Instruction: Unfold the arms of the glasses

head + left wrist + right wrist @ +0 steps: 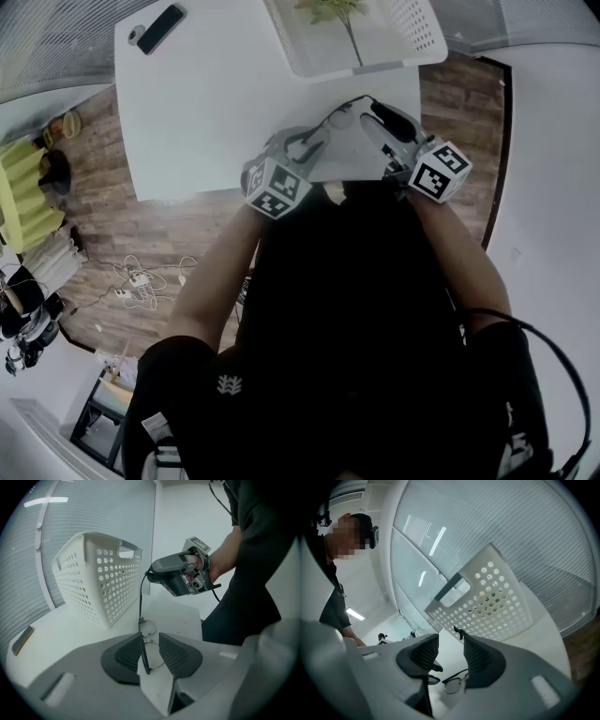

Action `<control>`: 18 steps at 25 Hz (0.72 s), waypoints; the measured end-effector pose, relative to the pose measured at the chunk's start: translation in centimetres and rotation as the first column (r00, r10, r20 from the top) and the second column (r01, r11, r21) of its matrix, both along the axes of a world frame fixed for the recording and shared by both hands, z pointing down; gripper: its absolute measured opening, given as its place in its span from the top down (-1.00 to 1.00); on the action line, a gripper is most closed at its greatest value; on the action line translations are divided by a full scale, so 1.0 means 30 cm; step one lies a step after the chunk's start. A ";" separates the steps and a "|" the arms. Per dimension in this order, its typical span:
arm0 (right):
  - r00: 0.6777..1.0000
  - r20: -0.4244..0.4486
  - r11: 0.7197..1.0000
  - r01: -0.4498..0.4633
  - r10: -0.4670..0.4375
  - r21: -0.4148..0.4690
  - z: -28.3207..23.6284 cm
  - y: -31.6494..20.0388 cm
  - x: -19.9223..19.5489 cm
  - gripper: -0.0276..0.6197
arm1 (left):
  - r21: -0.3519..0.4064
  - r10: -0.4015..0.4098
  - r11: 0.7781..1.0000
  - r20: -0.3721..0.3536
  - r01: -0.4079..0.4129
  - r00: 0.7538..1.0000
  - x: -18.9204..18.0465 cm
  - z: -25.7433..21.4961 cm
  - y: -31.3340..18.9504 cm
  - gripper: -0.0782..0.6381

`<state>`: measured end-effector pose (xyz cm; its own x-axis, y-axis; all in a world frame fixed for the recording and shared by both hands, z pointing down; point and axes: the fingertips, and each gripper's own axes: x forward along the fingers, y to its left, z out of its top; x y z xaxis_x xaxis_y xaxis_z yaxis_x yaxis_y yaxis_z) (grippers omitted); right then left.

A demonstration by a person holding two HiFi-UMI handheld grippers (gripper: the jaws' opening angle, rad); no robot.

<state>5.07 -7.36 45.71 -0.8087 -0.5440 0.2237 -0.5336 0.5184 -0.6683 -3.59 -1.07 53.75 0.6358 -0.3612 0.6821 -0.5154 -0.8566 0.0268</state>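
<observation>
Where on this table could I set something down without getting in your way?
The table is bare at left and middle, between the phone at the far-left corner, the basket at far right and the near edge. It is crowded near right, around the glasses.

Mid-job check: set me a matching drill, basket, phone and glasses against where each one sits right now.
1 basket
2 phone
3 glasses

A one arm between the left claw's pads
B far left corner of the table
C far edge of the table, towards the right

Pairs: 1-C, 2-B, 3-A
</observation>
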 end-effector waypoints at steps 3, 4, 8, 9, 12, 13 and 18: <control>1.000 -0.007 1.000 0.000 0.000 -0.004 0.012 -0.015 0.016 0.43 | -0.006 -0.007 1.000 -0.002 0.007 1.000 0.016 0.011 -0.019 0.44; 1.000 -0.012 1.000 0.001 -0.001 -0.006 0.016 -0.016 0.020 0.43 | -0.009 -0.011 1.000 0.000 0.011 1.000 0.018 0.016 -0.025 0.44; 0.999 -0.043 1.000 0.001 -0.002 -0.021 0.044 0.000 0.040 0.43 | -0.034 -0.033 0.999 0.025 0.034 0.999 0.016 0.056 -0.042 0.43; 0.999 -0.053 1.000 0.000 -0.001 -0.029 0.054 0.007 0.048 0.43 | -0.042 -0.045 0.998 0.036 0.046 0.998 0.012 0.070 -0.048 0.43; 0.996 -0.093 0.998 -0.003 -0.002 -0.057 0.097 0.032 0.074 0.43 | -0.068 -0.096 0.993 0.051 0.099 0.994 -0.002 0.104 -0.076 0.44; 0.994 -0.107 0.998 -0.004 -0.003 -0.065 0.112 0.041 0.082 0.43 | -0.078 -0.111 0.990 0.051 0.115 0.993 -0.003 0.111 -0.086 0.44; 0.991 -0.133 0.995 -0.037 0.024 -0.097 0.156 0.078 0.131 0.43 | -0.109 -0.107 0.988 0.042 0.111 0.993 0.033 0.128 -0.107 0.47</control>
<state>9.00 -5.03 50.40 -0.7521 -0.5379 0.3807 -0.6346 0.4356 -0.6383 -2.59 -4.29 57.60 0.5709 -0.3478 0.7437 -0.6078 -0.7880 0.0981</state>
